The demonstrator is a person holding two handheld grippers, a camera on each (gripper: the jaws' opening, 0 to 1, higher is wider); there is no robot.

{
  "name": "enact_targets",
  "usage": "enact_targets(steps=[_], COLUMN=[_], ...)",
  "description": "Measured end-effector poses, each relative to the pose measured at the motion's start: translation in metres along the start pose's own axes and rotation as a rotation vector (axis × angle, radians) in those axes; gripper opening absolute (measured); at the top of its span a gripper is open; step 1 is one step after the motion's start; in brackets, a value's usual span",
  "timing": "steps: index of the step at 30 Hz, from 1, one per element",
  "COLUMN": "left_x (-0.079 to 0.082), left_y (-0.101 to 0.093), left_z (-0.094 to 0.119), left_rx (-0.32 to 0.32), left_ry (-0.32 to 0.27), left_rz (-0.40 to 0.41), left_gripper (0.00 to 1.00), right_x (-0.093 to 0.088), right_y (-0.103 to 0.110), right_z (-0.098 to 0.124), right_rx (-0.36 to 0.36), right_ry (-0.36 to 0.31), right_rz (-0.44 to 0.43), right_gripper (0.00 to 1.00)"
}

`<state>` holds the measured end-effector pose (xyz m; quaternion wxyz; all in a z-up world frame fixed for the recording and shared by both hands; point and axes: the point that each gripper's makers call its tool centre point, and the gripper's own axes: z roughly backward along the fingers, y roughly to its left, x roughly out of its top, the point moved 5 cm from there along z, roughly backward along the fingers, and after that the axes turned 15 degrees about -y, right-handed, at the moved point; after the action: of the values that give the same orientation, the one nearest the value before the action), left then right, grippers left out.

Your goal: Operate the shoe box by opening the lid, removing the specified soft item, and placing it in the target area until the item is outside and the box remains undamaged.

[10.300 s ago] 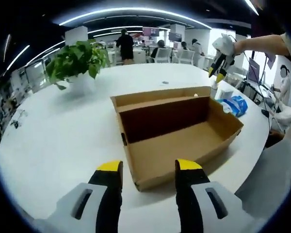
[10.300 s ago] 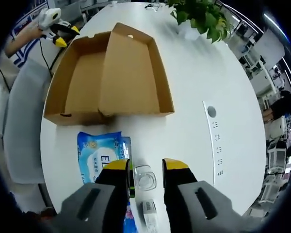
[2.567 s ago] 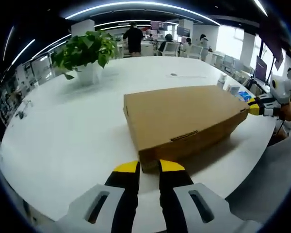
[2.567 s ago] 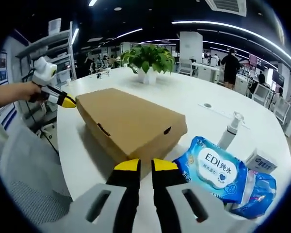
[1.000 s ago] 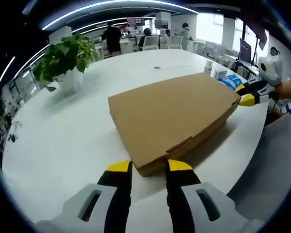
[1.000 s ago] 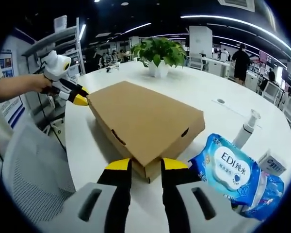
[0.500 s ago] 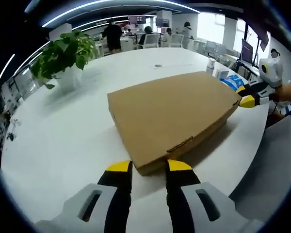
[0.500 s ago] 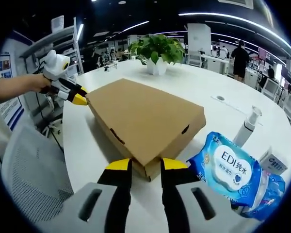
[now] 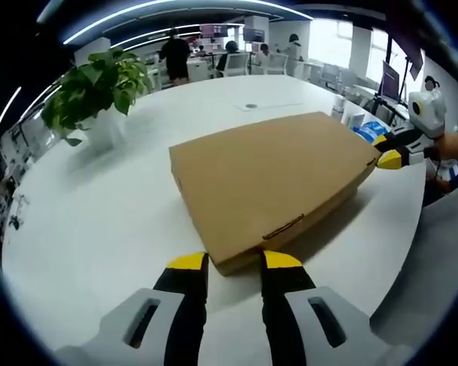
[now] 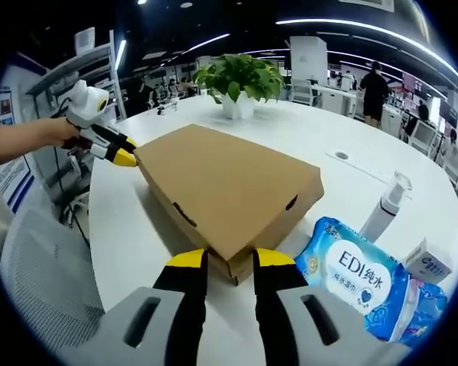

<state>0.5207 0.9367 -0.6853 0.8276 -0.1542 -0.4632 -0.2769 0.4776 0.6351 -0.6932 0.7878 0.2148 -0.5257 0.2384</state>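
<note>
The shoe box [image 9: 271, 179] lies closed on the white counter [image 9: 99, 206], its long axis running from our left tongs [image 9: 234, 261] to our right tongs [image 10: 220, 258]. Each pair of tongs stands open at one near corner of the box, a tip on each side of it, gripping nothing. The box is plain brown cardboard, flat-lidded with small slots. Beside it lies a glossy blue wipes packet [image 10: 362, 278], soft and crinkled, near the right tongs.
</note>
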Motion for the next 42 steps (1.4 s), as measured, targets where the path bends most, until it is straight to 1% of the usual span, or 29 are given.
enact_targets(steps=[10,17,25,28,31,34,39,42], left_x=[0.01,0.015,0.015,0.014,0.013,0.013,0.016,0.017], left_y=[0.005,0.005,0.004,0.004,0.002,-0.002,-0.011,-0.018], left_z=[-0.016,-0.023,-0.024,-0.023,-0.021,-0.016,-0.003,0.005], left_rx=[-0.005,-0.005,0.003,0.014,0.038,0.043,0.043,0.044], left_ry=[-0.001,-0.002,-0.012,-0.016,-0.028,-0.031,-0.053,-0.069], left_rz=[0.001,0.002,0.013,0.034,0.044,0.04,0.03,0.03], left_gripper=[0.25,0.25,0.25,0.25,0.27,0.35,0.38,0.42], right_x=[0.005,0.007,0.007,0.007,0.006,0.009,0.014,0.014], right_y=[-0.016,-0.026,-0.027,-0.026,-0.026,-0.027,-0.032,-0.035], right_z=[-0.008,-0.011,-0.011,-0.011,-0.01,-0.004,0.014,0.026], right_rx=[-0.017,-0.025,-0.022,-0.025,-0.043,-0.058,-0.091,-0.111], right_ry=[-0.001,0.002,0.008,0.008,0.006,-0.005,-0.039,-0.047], right_rz=[-0.005,-0.009,-0.011,-0.01,0.001,0.001,0.013,0.031], right_gripper=[0.21,0.22,0.22,0.22,0.26,0.32,0.39,0.42])
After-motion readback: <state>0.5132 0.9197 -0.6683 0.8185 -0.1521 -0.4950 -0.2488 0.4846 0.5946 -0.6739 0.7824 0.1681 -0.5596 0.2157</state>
